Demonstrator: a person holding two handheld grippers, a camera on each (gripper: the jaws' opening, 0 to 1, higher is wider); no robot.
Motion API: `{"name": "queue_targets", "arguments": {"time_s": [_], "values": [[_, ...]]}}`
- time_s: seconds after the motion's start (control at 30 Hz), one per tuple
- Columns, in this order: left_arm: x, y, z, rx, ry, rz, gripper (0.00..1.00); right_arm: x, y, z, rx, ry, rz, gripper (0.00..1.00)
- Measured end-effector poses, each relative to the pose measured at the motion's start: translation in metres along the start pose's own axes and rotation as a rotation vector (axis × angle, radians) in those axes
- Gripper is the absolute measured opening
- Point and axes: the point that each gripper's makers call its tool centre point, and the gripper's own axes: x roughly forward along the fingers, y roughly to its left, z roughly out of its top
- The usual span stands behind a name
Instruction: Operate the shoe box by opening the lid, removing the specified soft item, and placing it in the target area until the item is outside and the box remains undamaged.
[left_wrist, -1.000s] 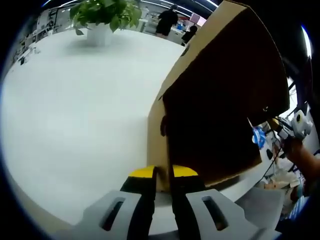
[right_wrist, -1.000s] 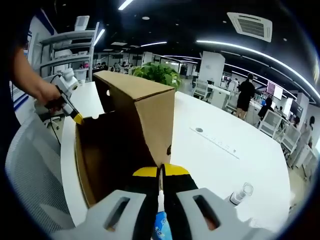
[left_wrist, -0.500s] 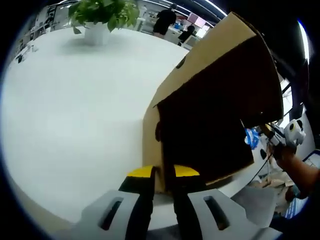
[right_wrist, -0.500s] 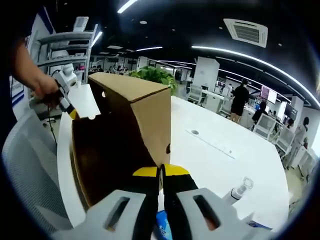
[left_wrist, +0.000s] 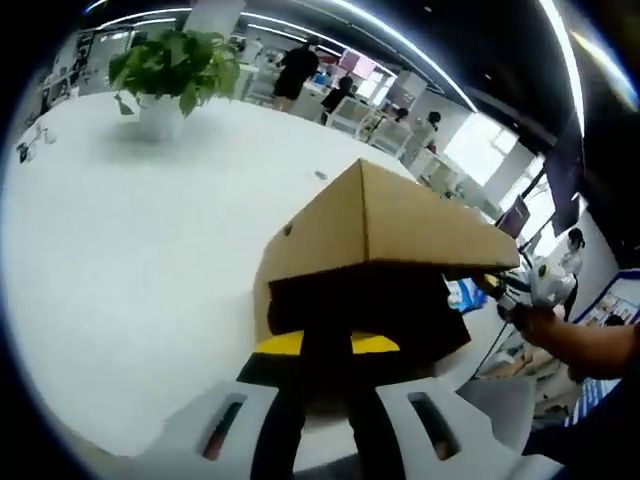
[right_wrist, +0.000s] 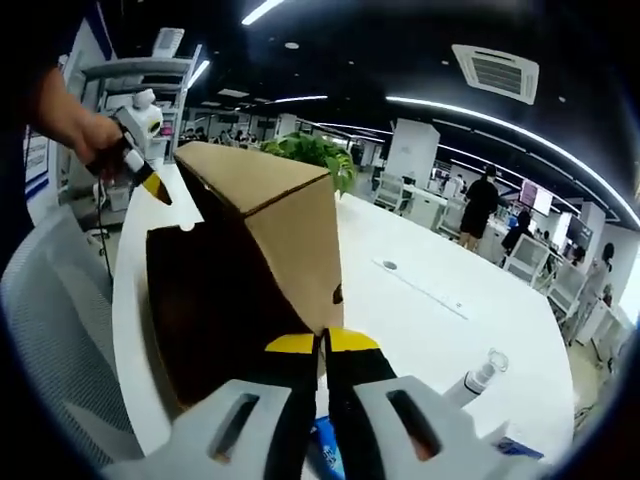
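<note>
The brown corrugated cardboard shoe box (right_wrist: 250, 280) is seen on the white round-edged table (left_wrist: 130, 250), near its edge, with its lid raised and the dark interior facing the holder. In the right gripper view, the right gripper (right_wrist: 321, 345) is held with its yellow-tipped black jaws pressed together; a blue printed soft packet (right_wrist: 328, 455) shows between the grey finger bases and appears to be pinched there, so the item is judged already out of the box. In the left gripper view, the left gripper (left_wrist: 326, 345) has its jaws slightly parted at the box's near edge; whether cardboard is actually clamped cannot be told. The thin lid could be creased or torn if it is levered further or released abruptly, and the box, being close to the table edge, could be dragged off by a sideways pull. The packet could slip if the right jaws are eased before the target area is reached. A white spray bottle (right_wrist: 478, 382) lying on the table is shown in the right gripper view, while a potted green plant (left_wrist: 175, 75) is shown plainly in the left gripper view.
</note>
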Motion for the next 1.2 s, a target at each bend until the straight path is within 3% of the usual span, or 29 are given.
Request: {"name": "queue_targets", "arguments": {"time_s": [0.03, 0.13, 0.3, 0.7, 0.93, 1.2], "values": [[-0.001, -0.003, 0.005, 0.024, -0.03, -0.01, 0.11, 0.0, 0.002, -0.001, 0.001, 0.002, 0.003, 0.0], [-0.003, -0.005, 0.004, 0.111, -0.043, -0.005, 0.12, -0.003, 0.006, -0.005, 0.0, 0.012, 0.007, 0.0], [-0.005, -0.008, 0.001, 0.165, -0.057, -0.009, 0.11, -0.006, 0.01, -0.01, 0.008, 0.032, 0.013, 0.01], [-0.008, -0.007, -0.015, 0.192, -0.047, -0.008, 0.11, -0.012, 0.019, -0.026, 0.065, 0.1, 0.03, 0.01], [-0.005, -0.002, -0.026, 0.189, -0.031, -0.012, 0.11, -0.021, 0.026, -0.028, 0.095, 0.122, 0.032, 0.09], [-0.005, 0.001, -0.036, 0.192, -0.019, -0.013, 0.1, -0.051, 0.041, -0.012, 0.124, 0.121, 0.058, 0.1]]}}
